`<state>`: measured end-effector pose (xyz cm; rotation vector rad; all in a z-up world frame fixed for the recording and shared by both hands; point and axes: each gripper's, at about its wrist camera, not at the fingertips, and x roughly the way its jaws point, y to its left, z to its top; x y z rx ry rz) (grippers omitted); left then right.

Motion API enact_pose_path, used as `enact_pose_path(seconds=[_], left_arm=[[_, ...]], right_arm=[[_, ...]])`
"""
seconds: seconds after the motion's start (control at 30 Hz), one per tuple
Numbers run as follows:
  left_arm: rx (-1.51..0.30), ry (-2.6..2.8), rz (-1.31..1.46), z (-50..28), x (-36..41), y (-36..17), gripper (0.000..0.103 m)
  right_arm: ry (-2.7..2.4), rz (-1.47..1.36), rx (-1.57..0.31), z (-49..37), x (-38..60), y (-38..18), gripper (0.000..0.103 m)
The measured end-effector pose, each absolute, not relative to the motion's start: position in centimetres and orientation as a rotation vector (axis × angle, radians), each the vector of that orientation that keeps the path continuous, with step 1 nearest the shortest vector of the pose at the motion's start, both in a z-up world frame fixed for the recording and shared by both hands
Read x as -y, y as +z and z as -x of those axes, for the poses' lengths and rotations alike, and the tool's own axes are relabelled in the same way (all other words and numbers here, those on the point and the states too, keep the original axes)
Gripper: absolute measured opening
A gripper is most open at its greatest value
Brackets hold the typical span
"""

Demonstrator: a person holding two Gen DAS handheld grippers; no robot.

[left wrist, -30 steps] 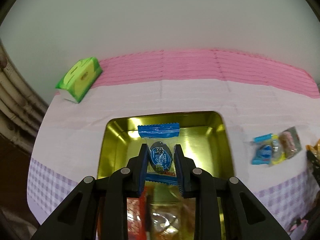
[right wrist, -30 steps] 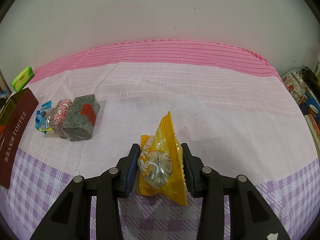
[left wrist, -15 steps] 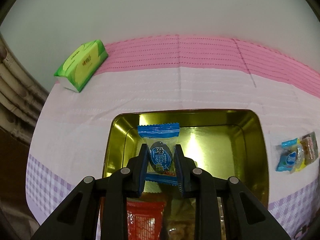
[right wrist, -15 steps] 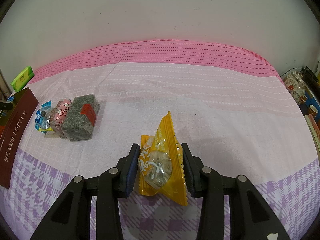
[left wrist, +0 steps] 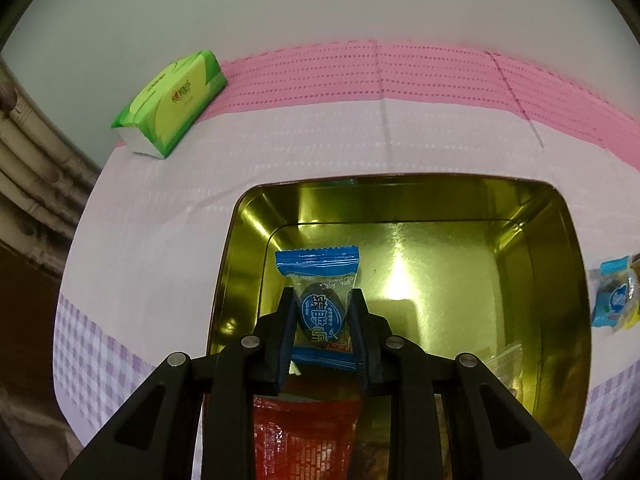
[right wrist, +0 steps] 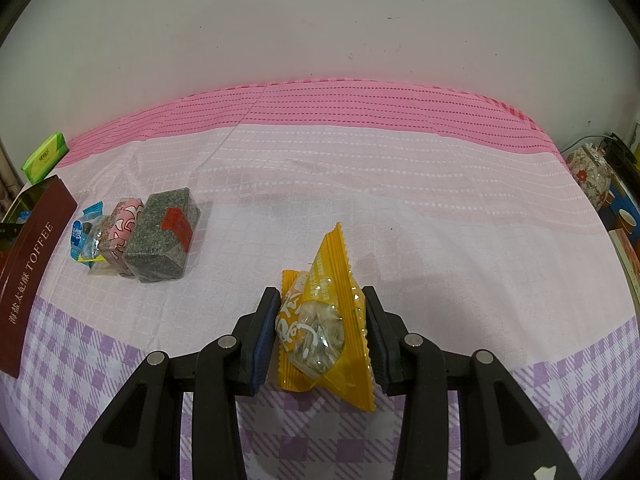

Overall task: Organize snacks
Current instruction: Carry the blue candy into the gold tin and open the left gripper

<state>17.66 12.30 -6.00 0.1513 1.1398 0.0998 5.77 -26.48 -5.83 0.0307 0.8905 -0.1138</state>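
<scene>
Now the left gripper (left wrist: 322,320) has sunk closer over the gold tin (left wrist: 560,280), which fills far more of the left wrist view than a second ago; its fingers stay clenched on the blue candy (left wrist: 320,308), hanging above the tin's bare floor near a red packet (left wrist: 304,432) at lower centre. Judging by this, the drop into the tin is next. Meanwhile the right gripper (right wrist: 322,332) has not budged, fingers grasping the yellow snack bag (right wrist: 324,320) over the bench (right wrist: 440,240); loose snacks (right wrist: 136,236) wait at left.

The dark red tin side (right wrist: 28,280) reads "TOFFEE" after Chinese characters; other wrappers' print stays illegible.
</scene>
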Motion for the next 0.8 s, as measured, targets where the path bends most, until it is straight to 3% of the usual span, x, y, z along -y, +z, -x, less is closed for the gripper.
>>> enact_pose_path(seconds=[0.63,0.7,0.8], left_arm=[[-1.156,0.112,-0.161,-17.62,-12.34,-6.18,0.028],[-1.155,0.113,-0.161,-17.58,-12.38,-6.04,0.031],[-1.149,0.111,-0.157,-17.5,-12.45,-5.67,0.045]], right_arm=[[-0.115,-0.031,-0.89,-5.75,26.51,-5.82,0.039],[-0.115,-0.031,-0.89,-5.75,26.5,-5.82,0.039],[-0.115,-0.031,-0.89,-5.75,26.51,-5.82,0.039]])
